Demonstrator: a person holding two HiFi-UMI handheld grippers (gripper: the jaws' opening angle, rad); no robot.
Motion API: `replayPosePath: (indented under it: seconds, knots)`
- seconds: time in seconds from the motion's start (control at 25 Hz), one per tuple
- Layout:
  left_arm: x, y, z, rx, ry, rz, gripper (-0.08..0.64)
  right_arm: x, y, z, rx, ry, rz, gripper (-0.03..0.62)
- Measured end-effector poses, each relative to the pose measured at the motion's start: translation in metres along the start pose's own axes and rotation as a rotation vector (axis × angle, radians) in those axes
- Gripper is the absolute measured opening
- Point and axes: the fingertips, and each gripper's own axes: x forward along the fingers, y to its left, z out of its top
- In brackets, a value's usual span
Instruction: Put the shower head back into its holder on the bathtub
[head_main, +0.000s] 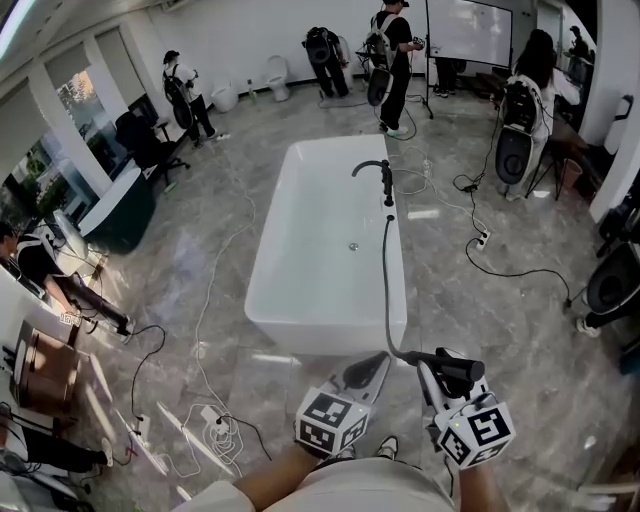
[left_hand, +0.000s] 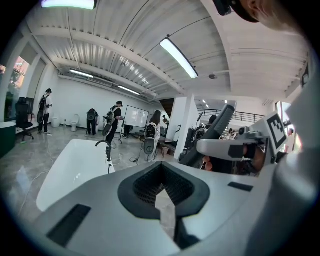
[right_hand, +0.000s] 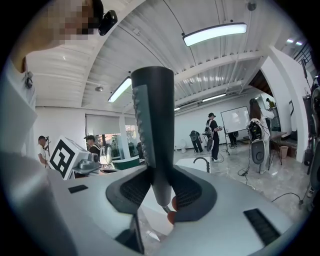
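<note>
A white freestanding bathtub (head_main: 275, 290) stands on the marble floor ahead of me. Its black faucet (head_main: 384, 178) rises from the far right rim; I cannot make out the holder there. A dark hose (head_main: 387, 290) runs from the faucet along the right rim to the dark shower head (head_main: 455, 365), which lies crosswise just short of the tub's near end. My right gripper (head_main: 437, 378) is shut on its handle, which stands upright between the pads (right_hand: 152, 135). The left gripper (head_main: 368, 372) hangs beside it, jaws together and nothing between them (left_hand: 162, 197).
Cables and a power strip (head_main: 215, 425) trail over the floor left of the tub, and another cable (head_main: 500, 270) lies to the right. Several people with equipment (head_main: 395, 55) stand at the back and sides. A dark green counter (head_main: 125, 210) is at left.
</note>
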Motion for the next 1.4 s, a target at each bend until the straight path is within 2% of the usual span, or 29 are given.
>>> replayPosePath:
  seconds: [0.28,0.52,0.76,1.08,1.4]
  knots:
    - [0.011,-0.006,-0.012,-0.019,0.029,0.012,0.006,-0.007,-0.023,0.011,0.054,-0.032,0.004,0.141]
    - [0.032,-0.009,-0.017,-0.045,0.038,0.022,0.006,-0.011,-0.055,0.020,0.157,-0.070,0.032,0.141]
    - [0.069,-0.023,-0.011,-0.045,0.049,0.035,0.006,-0.018,-0.102,0.039,0.204,-0.107,0.041,0.141]
    - [0.085,-0.032,-0.017,-0.021,0.071,-0.002,0.006,-0.025,-0.124,0.044,0.239,-0.148,0.005,0.141]
    - [0.132,0.001,-0.016,-0.028,0.089,-0.042,0.006,0.001,-0.171,0.060,0.301,-0.199,-0.043,0.141]
